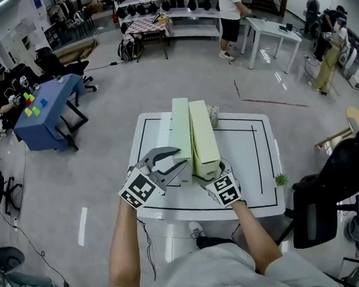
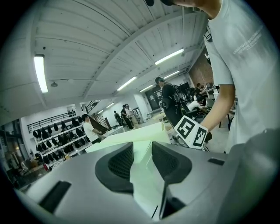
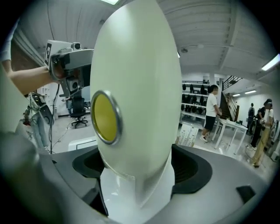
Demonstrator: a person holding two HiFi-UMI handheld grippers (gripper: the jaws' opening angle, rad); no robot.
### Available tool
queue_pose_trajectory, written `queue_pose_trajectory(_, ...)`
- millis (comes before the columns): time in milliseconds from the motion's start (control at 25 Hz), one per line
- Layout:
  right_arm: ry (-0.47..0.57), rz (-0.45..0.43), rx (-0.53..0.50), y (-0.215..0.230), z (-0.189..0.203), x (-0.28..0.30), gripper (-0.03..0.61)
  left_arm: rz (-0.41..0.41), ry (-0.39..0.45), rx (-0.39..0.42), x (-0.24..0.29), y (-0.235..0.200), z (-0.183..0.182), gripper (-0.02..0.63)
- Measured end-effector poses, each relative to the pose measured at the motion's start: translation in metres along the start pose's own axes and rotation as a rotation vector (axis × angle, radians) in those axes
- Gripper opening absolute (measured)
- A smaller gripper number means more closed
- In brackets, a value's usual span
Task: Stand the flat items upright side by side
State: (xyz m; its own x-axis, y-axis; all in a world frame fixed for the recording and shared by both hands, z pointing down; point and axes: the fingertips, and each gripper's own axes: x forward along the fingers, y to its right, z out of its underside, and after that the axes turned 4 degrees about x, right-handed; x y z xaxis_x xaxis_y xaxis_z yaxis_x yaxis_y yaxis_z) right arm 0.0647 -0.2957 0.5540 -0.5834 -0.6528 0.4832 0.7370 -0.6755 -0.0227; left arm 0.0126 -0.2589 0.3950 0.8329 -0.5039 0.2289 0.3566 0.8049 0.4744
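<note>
Gripping left box (image 1: 181,130), left gripper (image 1: 182,157) clenched; right gripper (image 3: 138,173) released around right box (image 1: 202,132), yellow disc (image 3: 105,117) on end.

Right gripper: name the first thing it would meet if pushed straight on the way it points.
The pale box with the round yellow window: it stands between the right gripper's open jaws, so going on would probably press into it at once.

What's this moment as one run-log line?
left gripper: jaws shut on left box | right gripper: jaws open around right box | both boxes upright, side by side
</note>
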Motion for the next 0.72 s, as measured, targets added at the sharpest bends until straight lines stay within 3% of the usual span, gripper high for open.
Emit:
queue_pose_trajectory(280, -0.085, -0.18, -0.027, -0.006, 0.01, -0.016, 0.446, 0.006, 0.011, -0.017, -0.001, -0.003, 0.002, 0.144)
queue_pose_trajectory(720, -0.081, -0.173, -0.077, 0.004, 0.003, -0.002, 0.445, 0.012, 0.025, -0.031, 0.001, -0.001, -0.003, 0.141)
